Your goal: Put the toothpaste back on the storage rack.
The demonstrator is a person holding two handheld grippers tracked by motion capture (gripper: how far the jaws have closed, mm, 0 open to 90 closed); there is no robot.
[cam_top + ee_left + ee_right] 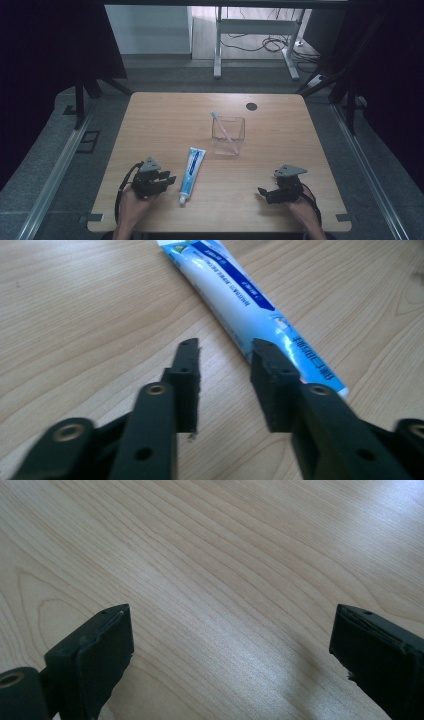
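Wooden counter (150,125): left gripper (222,377) fingers (186,375) narrowly spread, gripping nothing, toothpaste tube (240,300) just beyond one tip; right gripper (230,645) fingers (102,645) spread wide over bare wood.

Lab: dark-curtained rig (floor rails (55,170)), loose cables (265,44)

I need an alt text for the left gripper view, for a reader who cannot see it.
Two black jaws of the left gripper stand partly open over a light wooden table, with nothing between them. A white and blue toothpaste tube lies slanted just beyond, passing behind the right-hand jaw.
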